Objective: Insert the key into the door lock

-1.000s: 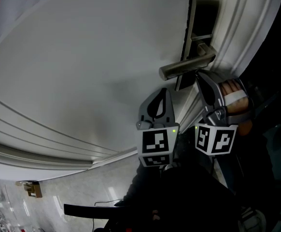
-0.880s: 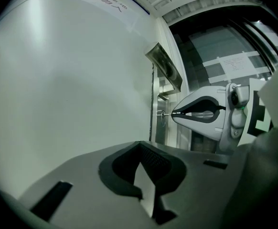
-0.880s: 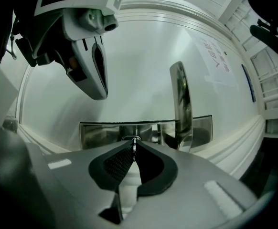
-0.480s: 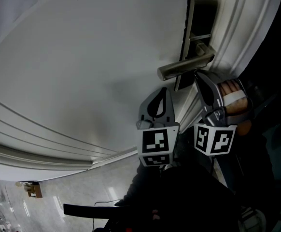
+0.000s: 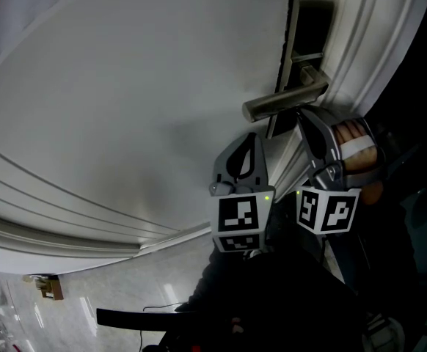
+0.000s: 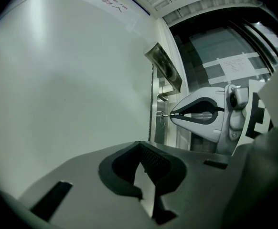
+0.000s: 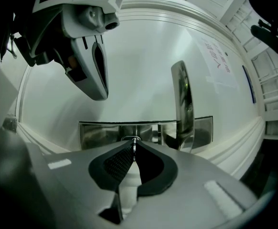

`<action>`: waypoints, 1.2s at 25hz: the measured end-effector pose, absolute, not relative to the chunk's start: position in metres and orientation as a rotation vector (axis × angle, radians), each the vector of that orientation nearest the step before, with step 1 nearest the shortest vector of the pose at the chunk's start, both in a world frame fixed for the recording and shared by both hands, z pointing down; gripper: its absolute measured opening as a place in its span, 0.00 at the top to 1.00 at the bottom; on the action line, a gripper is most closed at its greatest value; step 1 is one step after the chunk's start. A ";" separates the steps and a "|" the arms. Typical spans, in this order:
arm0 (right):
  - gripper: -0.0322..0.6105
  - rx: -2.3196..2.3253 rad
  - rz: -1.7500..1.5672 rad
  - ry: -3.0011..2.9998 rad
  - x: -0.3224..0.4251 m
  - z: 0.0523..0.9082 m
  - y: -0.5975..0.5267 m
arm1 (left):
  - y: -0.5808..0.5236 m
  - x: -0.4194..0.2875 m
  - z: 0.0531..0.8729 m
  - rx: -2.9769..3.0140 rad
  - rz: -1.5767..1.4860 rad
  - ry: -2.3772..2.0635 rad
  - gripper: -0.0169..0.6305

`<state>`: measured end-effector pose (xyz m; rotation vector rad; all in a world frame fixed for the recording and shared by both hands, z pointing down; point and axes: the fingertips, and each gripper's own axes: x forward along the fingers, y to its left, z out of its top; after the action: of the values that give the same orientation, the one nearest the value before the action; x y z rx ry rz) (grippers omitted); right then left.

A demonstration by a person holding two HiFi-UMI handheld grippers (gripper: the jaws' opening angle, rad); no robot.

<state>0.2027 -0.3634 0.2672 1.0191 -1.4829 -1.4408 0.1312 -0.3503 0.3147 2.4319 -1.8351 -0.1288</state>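
The white door [image 5: 125, 108] fills most of the head view, and its moulded edge runs down the right side. A paper notice [image 7: 218, 61] stuck on it carries a line of characters that are too small and skewed to read. More red characters are cut off at the upper left corner of the head view.

At the upper right of that view sits the tall metal lock plate [image 5: 305, 35], with the lever handle [image 5: 283, 100] jutting left from it. Below the handle, near the middle of the frame, the two claws stand side by side, each with a marker cube [image 5: 237, 222] of black-and-white squares.

The left claw [image 5: 247, 144] points at the bare door left of the plate, with its jaws closed together and nothing between them. The right claw [image 5: 305, 119], held by a hand [image 5: 356, 152], is clamped on the key [image 7: 134, 146], which shows as a thin metal edge between the pads. The key's tip meets the round keyhole [image 6: 162, 114] low on the lock plate, though how deep it sits cannot be told.
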 end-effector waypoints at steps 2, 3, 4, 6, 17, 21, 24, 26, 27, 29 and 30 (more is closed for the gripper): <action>0.93 1.019 -1.442 -1.481 0.203 0.267 -0.363 | -0.350 0.130 0.316 2.425 -0.126 -1.834 0.97; 0.93 1.018 -1.442 -1.481 0.202 0.267 -0.363 | -0.350 0.129 0.316 2.423 -0.126 -1.834 0.97; 0.93 1.016 -1.443 -1.482 0.202 0.267 -0.364 | -0.351 0.129 0.315 2.424 -0.128 -1.835 0.97; 0.93 1.012 -1.446 -1.484 0.202 0.267 -0.364 | -0.351 0.129 0.314 2.429 -0.139 -1.838 0.97; 0.93 1.013 -1.445 -1.486 0.202 0.267 -0.364 | -0.353 0.130 0.314 2.438 -0.131 -1.827 0.97; 0.93 1.013 -1.443 -1.488 0.202 0.267 -0.363 | -0.354 0.131 0.313 2.447 -0.120 -1.825 0.97; 0.93 1.014 -1.442 -1.489 0.202 0.267 -0.363 | -0.354 0.131 0.313 2.444 -0.115 -1.823 0.97; 0.93 1.013 -1.442 -1.487 0.202 0.267 -0.364 | -0.353 0.131 0.313 2.441 -0.109 -1.822 0.97; 0.93 1.012 -1.442 -1.486 0.202 0.267 -0.364 | -0.353 0.130 0.313 2.439 -0.107 -1.823 0.97; 0.93 1.012 -1.441 -1.487 0.202 0.267 -0.364 | -0.354 0.130 0.313 2.438 -0.106 -1.825 0.97; 0.93 1.013 -1.441 -1.488 0.202 0.267 -0.364 | -0.354 0.129 0.313 2.439 -0.107 -1.826 0.97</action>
<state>0.2016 -0.3637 0.2668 1.0127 -1.4876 -1.4414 0.1293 -0.3539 0.3128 2.4389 -1.8256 -0.1074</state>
